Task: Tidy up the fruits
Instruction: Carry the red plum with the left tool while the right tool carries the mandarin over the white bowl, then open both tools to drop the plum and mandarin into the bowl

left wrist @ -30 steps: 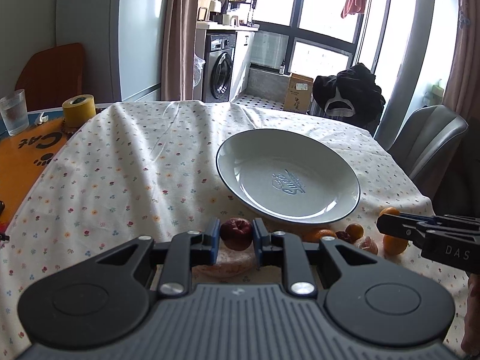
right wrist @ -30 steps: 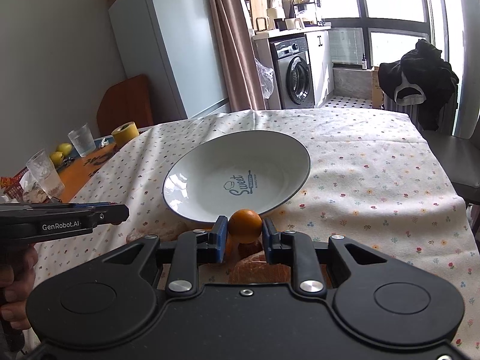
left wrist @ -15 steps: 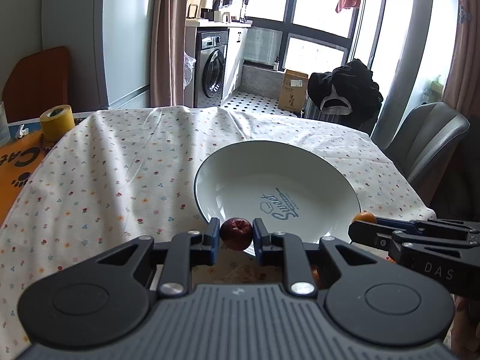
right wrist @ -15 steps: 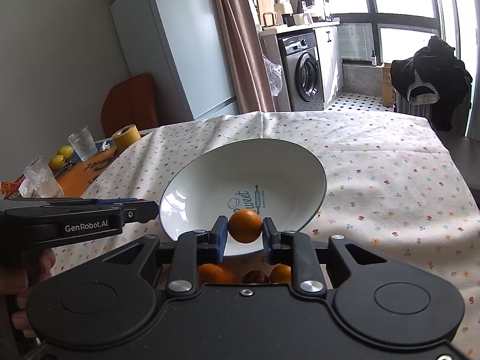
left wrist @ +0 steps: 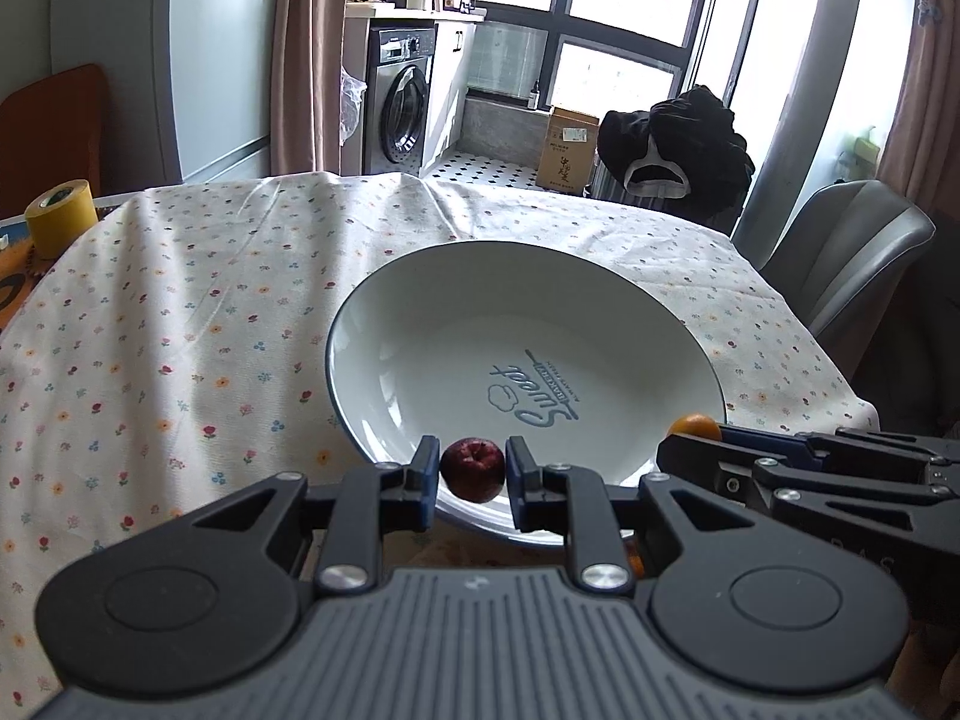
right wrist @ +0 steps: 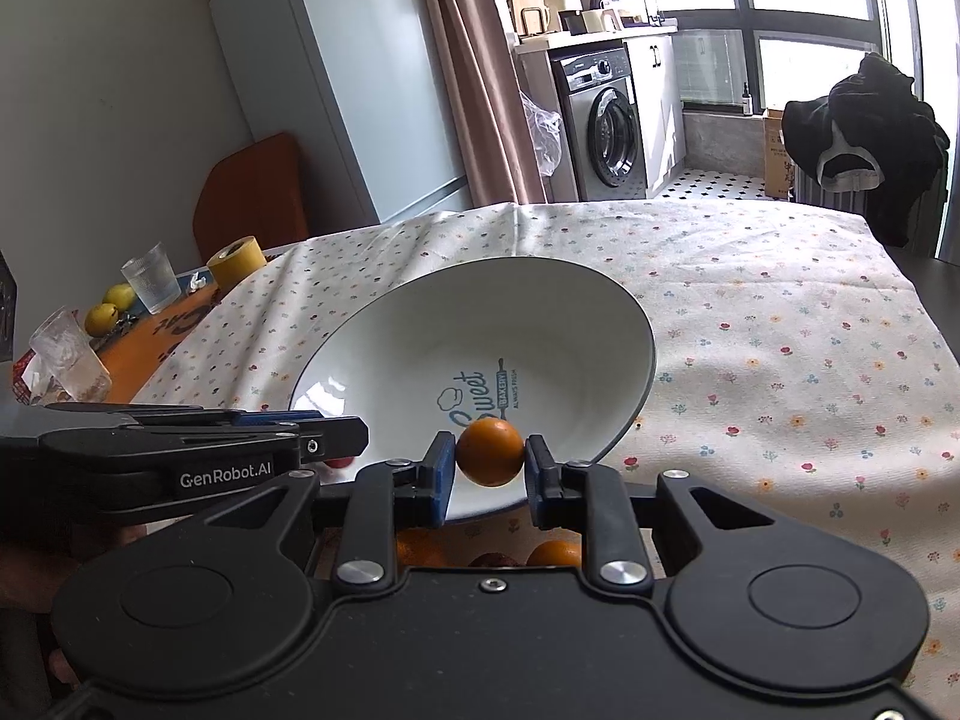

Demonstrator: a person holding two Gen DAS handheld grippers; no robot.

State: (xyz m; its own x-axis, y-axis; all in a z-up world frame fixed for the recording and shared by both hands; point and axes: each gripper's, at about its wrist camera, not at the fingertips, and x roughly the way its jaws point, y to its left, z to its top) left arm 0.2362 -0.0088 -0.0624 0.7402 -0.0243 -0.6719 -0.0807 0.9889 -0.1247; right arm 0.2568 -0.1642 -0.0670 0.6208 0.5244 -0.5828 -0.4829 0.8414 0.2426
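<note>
Both grippers have advanced from the fruit pile toward the plate since a second ago; the pile has dropped below the claws and the plate's near rim now sits right behind the fingertips. Left gripper [left wrist: 472, 468]: blue-padded fingers clamped on a small dark red fruit [left wrist: 472, 468], held clear of the cloth, over the near rim of the white plate [left wrist: 420, 324]. Right gripper [right wrist: 489, 452]: fingers clamped on a small orange [right wrist: 489, 452], likewise lifted, with the plate [right wrist: 564, 324] directly ahead and its near rim passing just below the fruit. In the left view the right gripper [left wrist: 696, 441] enters from the right, the orange [left wrist: 695, 425] showing at its tip beside the plate rim. Remaining fruits [right wrist: 555, 553] lie on the floral tablecloth [right wrist: 780, 372] beneath and behind the right claw, partly hidden by its body. Far left of the claws: yellow tape roll [right wrist: 237, 263], drinking glass [right wrist: 150, 277].
</note>
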